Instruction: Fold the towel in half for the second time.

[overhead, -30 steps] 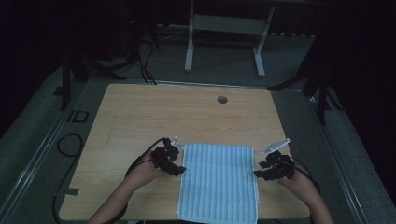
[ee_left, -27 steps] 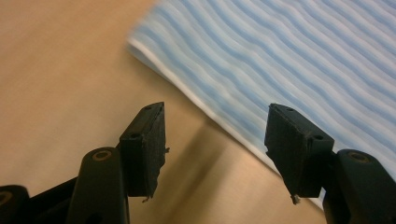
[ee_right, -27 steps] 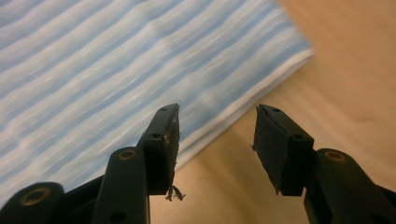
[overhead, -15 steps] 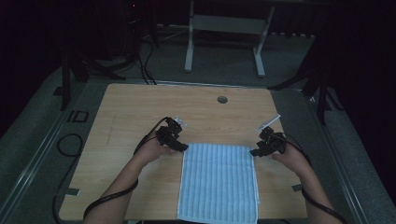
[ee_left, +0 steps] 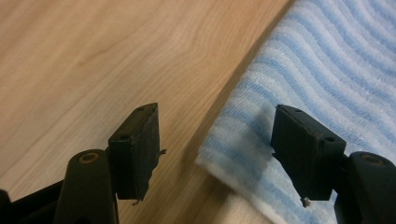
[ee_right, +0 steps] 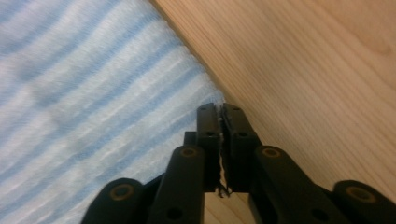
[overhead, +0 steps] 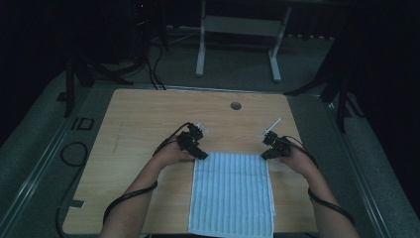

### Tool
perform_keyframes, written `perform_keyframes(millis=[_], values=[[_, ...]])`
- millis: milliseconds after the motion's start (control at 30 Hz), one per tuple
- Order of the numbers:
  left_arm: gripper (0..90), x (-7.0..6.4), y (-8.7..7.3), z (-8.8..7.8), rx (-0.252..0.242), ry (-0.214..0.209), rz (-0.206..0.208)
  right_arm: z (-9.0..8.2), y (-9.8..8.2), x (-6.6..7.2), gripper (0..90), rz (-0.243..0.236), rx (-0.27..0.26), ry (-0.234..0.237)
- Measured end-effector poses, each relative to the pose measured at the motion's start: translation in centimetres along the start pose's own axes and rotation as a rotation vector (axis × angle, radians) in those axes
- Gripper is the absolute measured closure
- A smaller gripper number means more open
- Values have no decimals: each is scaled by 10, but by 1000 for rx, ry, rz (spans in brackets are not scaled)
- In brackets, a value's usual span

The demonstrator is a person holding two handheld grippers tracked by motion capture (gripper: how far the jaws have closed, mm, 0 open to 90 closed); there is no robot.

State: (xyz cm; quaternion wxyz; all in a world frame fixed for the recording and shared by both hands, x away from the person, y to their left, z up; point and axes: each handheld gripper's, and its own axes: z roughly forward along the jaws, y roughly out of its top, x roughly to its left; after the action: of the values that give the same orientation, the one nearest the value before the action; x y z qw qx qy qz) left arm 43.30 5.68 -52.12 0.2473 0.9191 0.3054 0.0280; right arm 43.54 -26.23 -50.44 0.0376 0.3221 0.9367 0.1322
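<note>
A wooden table [overhead: 148, 124] takes up the middle of the high view, with dark floor and a white metal stand [overhead: 237, 29] beyond its far edge at the top of the frame. A small round hole [overhead: 236, 105] sits in the tabletop near the far edge, a little right of centre.

A light blue striped towel [overhead: 232, 193] lies flat on the table in the lower middle of the high view, its long sides running from the middle of the frame down to the near edge, where it reaches the table's rim. Its two far corners sit just under the person's hands.

The person's forearms come in from the bottom of the frame, one on each side of the towel.

The left hand-held gripper [overhead: 200, 153] is at the towel's far left corner, left of centre in the high view. In the left gripper view its jaws stand spread, one over bare wood at lower left, the other over the towel [ee_left: 327, 70] at lower right, and the towel's corner lies between them without being pressed.

The right hand-held gripper [overhead: 265, 154] is at the far right corner. In the right gripper view its jaws are pressed together at the towel's edge [ee_right: 93, 93], having just closed; whether cloth is caught between them I cannot tell.
</note>
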Motion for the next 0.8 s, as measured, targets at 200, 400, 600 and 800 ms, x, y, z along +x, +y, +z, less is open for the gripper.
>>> perform_keyframes(millis=[200,400,600,800], values=[[665,-9,4,3,44,-32,78,-7,4,-2,875,8,0,-30],[855,-9,10,-19,-34,18,74,-15,8,-5,877,21,-19,-62],[853,-6,11,-55,-157,53,53,-40,15,-6,878,39,-108,-81],[851,-20,-2,-90,-185,33,100,-77,6,15,877,-10,-222,-83]])
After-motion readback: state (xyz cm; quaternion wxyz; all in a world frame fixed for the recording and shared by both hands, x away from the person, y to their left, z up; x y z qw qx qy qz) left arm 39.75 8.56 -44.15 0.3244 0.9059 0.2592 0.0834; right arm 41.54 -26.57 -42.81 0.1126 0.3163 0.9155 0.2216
